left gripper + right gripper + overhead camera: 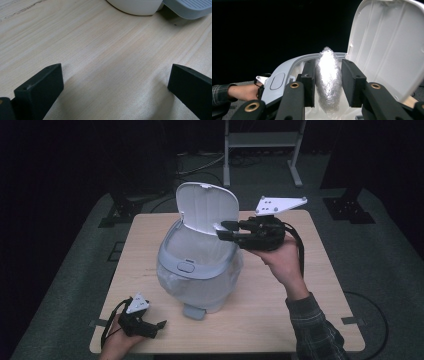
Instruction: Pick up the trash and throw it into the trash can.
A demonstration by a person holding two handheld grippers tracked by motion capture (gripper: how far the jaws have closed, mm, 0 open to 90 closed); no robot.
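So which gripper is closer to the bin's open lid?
Right. The right gripper is up beside the lid, holding a clear plastic wad. The left gripper rests low on the table.

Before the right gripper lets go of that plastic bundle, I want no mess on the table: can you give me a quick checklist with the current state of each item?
1. Bin lid raised clear of the opening: ok, it stands upright.
2. Right gripper has the crumpled clear plastic bundle: ok, a jaw sits on each side of it.
3. Bundle over the pedal bin opening: ok, it hangs above the white liner inside the rim.
4. Bundle free of the liner: cannot tell, its lower end is hidden.
5. Left gripper out of the way: ok, jaws open, low at the table's near edge.
6. Foot pedal unobstructed: ok.
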